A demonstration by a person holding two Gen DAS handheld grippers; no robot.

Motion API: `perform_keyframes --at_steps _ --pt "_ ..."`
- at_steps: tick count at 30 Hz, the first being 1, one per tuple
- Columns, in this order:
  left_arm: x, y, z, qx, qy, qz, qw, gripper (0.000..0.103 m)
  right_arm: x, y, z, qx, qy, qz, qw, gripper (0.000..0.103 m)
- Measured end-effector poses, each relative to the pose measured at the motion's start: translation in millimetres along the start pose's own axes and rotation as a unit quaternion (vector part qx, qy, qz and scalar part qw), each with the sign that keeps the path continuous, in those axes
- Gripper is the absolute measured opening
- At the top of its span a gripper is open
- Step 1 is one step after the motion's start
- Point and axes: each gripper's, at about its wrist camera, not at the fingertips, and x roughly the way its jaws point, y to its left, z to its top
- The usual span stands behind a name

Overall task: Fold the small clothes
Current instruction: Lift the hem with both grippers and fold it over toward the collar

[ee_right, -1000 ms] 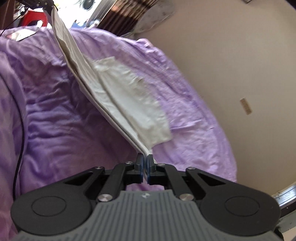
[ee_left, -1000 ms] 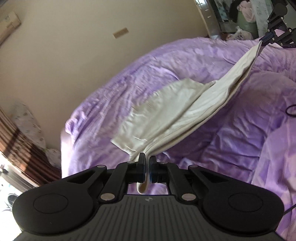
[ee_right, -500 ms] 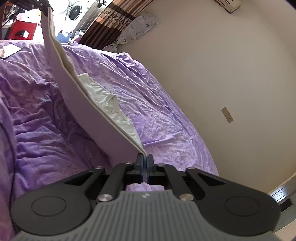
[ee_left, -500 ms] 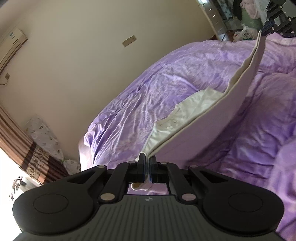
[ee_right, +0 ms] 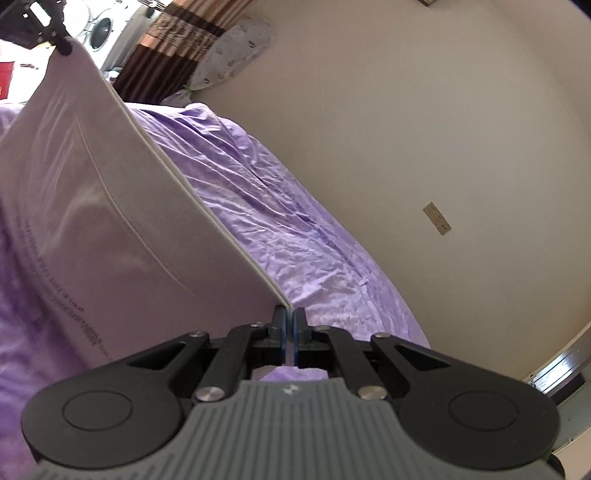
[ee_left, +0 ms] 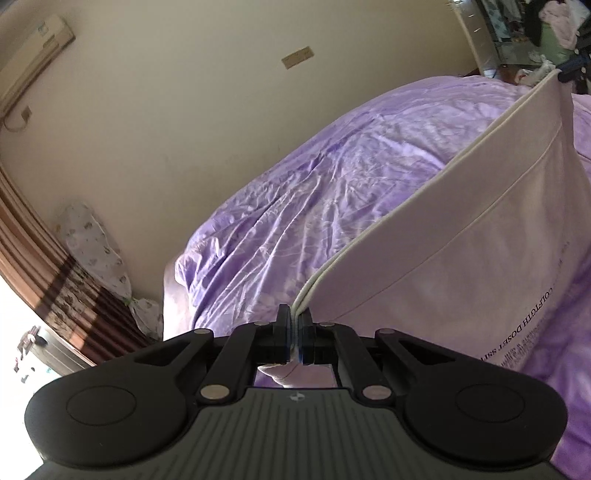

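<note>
A white T-shirt (ee_left: pixel 461 236) with small printed text hangs stretched in the air over a purple bed (ee_left: pixel 332 177). My left gripper (ee_left: pixel 294 325) is shut on one corner of its edge. My right gripper (ee_right: pixel 289 321) is shut on the other corner, and the shirt (ee_right: pixel 110 229) runs taut from it up to the left gripper (ee_right: pixel 61 42) at the top left. In the left wrist view the right gripper (ee_left: pixel 570 68) shows at the far top right. The shirt's lower part hangs out of sight.
The purple bedspread (ee_right: pixel 277 221) is wrinkled and fills the space below. A beige wall (ee_left: pixel 184 110) stands behind the bed. A striped curtain (ee_left: pixel 44 266) and a patterned pillow (ee_left: pixel 96 240) are at the bed's head. A washing machine (ee_right: pixel 99 27) shows far off.
Both grippers have lifted the shirt off the bed. It lay partly spread on the bedspread; now it hangs upright and taut between them, its sleeves out of view.
</note>
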Motion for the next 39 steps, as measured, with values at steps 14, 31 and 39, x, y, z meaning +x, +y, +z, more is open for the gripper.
perform_keyframes --at_steps 14,31,39 --pt "208.2 -9.8 -19.2 -0.065 0.113 -0.044 0.9905 0.003 249.4 21.3 0.1 0.069 0.074 0.058 0.993 0.000" --pt "255.0 10.2 -46.1 -0.169 0.086 -0.066 0.9797 0.003 340.0 54.9 -36.2 0.116 0.080 0.033 0.989 0.000" --pt "283.4 12.2 -26.4 -0.164 0.107 -0.051 0.9793 0.003 356.4 41.0 -21.6 0.135 0.081 0.010 0.987 0.000"
